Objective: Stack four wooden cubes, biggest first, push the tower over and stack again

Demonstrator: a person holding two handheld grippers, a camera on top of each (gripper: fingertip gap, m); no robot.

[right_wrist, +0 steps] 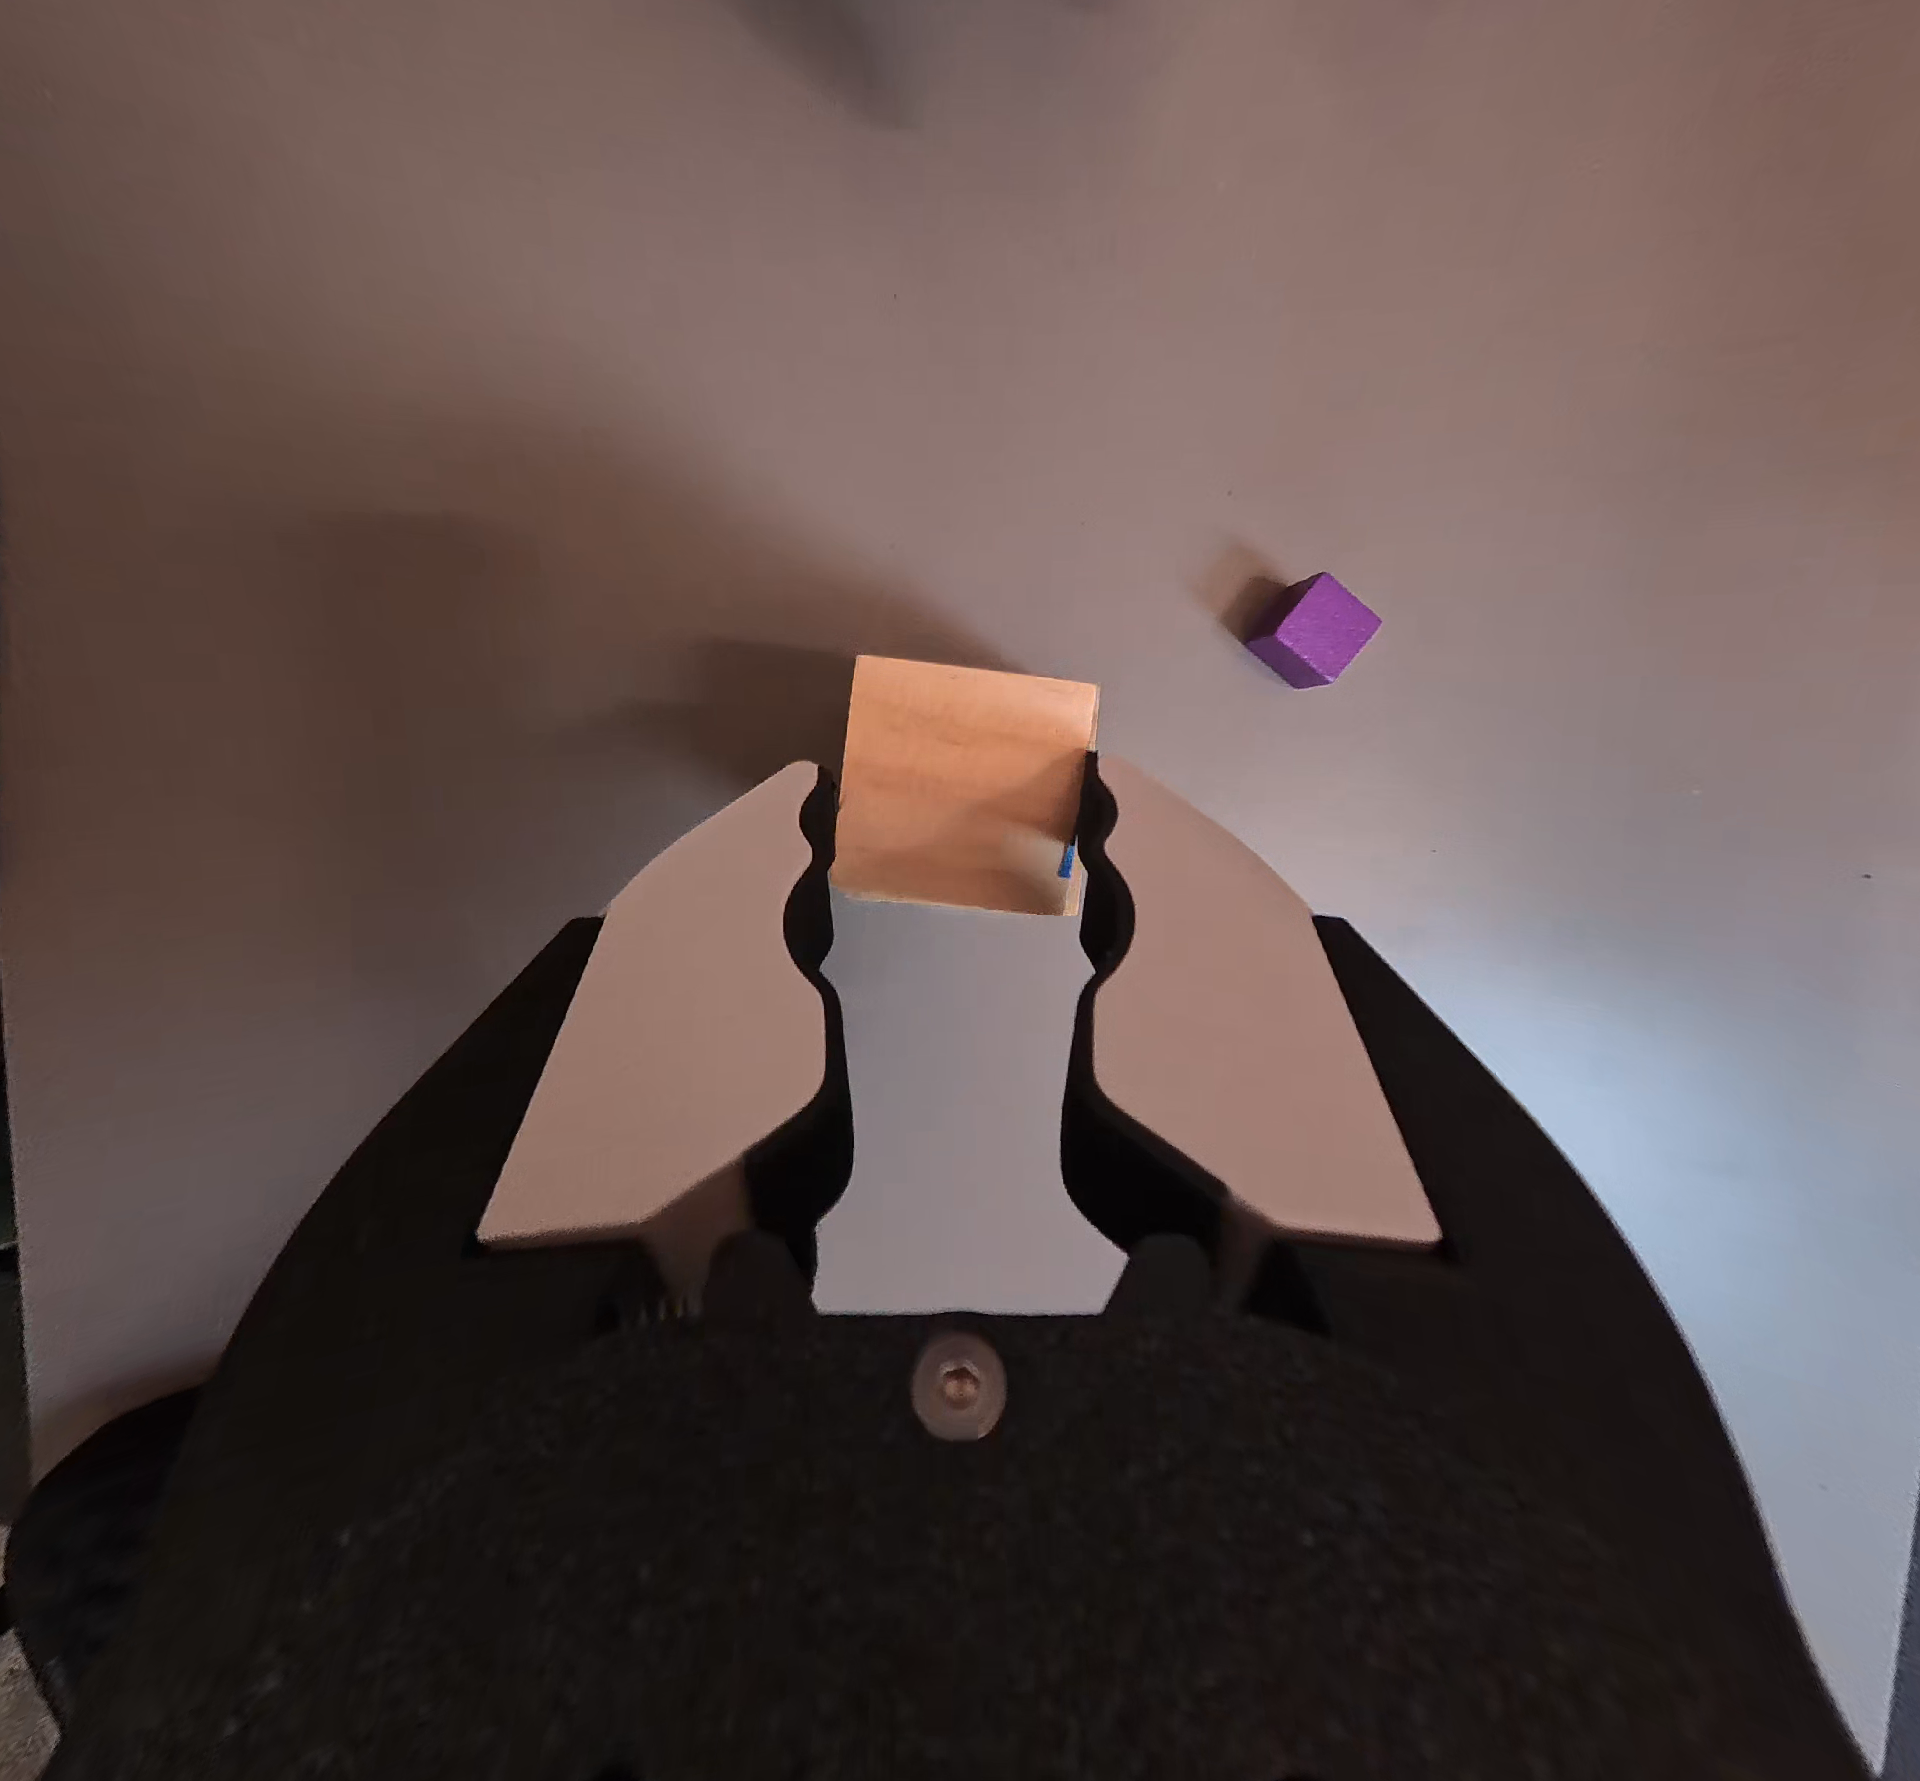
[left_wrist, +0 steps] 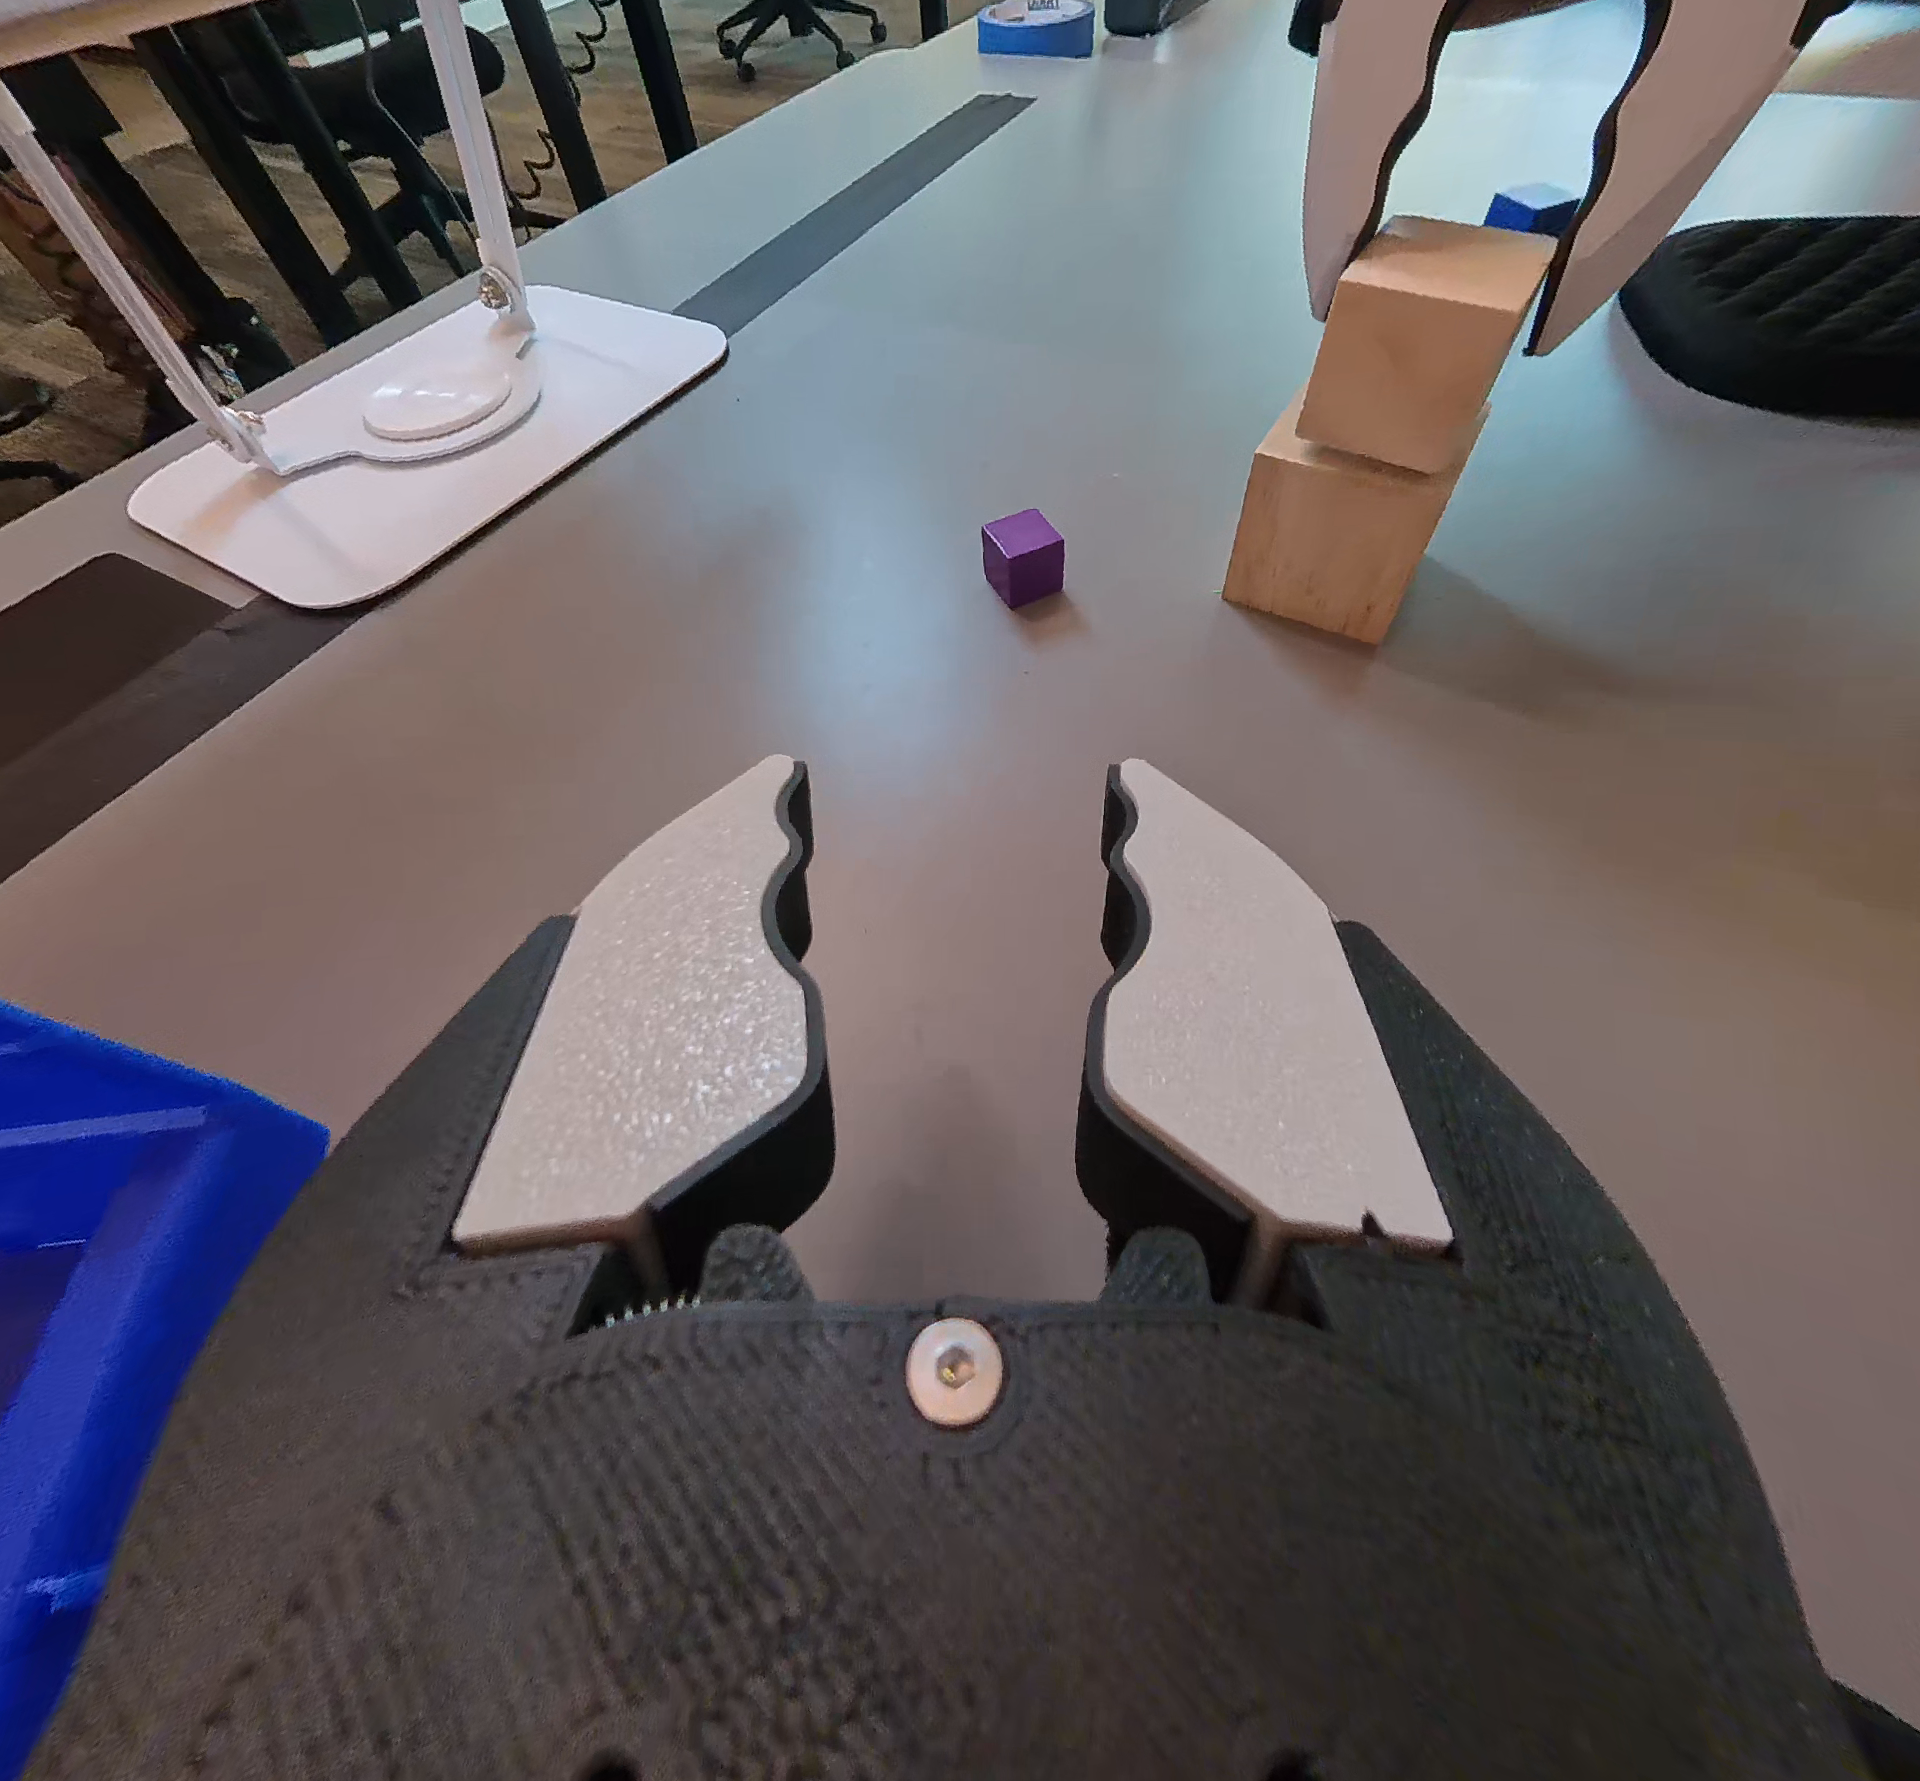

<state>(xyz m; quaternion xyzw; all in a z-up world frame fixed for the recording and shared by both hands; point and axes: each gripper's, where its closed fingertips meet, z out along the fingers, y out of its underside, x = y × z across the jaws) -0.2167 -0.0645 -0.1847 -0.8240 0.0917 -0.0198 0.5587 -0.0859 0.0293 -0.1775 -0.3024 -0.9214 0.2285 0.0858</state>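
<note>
In the left wrist view a large wooden cube [left_wrist: 1335, 547] stands on the grey table [left_wrist: 727, 692]. A smaller wooden cube [left_wrist: 1413, 349] rests on top of it, slightly tilted. My right gripper [left_wrist: 1439, 308] comes down from above and is shut on this smaller cube, with a pad against each side. The right wrist view shows the same grasp [right_wrist: 961, 786] on the cube [right_wrist: 961, 775] from above. A small purple cube [left_wrist: 1023, 557] lies on the table left of the stack; it also shows in the right wrist view [right_wrist: 1314, 630]. A blue cube [left_wrist: 1532, 209] sits behind the stack. My left gripper [left_wrist: 956, 796] is open and empty, short of the purple cube.
A white lamp base [left_wrist: 416, 443] stands at the table's left edge. A blue bin [left_wrist: 104, 1264] is at the near left. A blue tape roll [left_wrist: 1034, 27] lies far back. A black chair seat [left_wrist: 1787, 308] is at the right. A dark strip [left_wrist: 852, 204] runs along the table. About 15 centimetres separates my left fingertips from my right.
</note>
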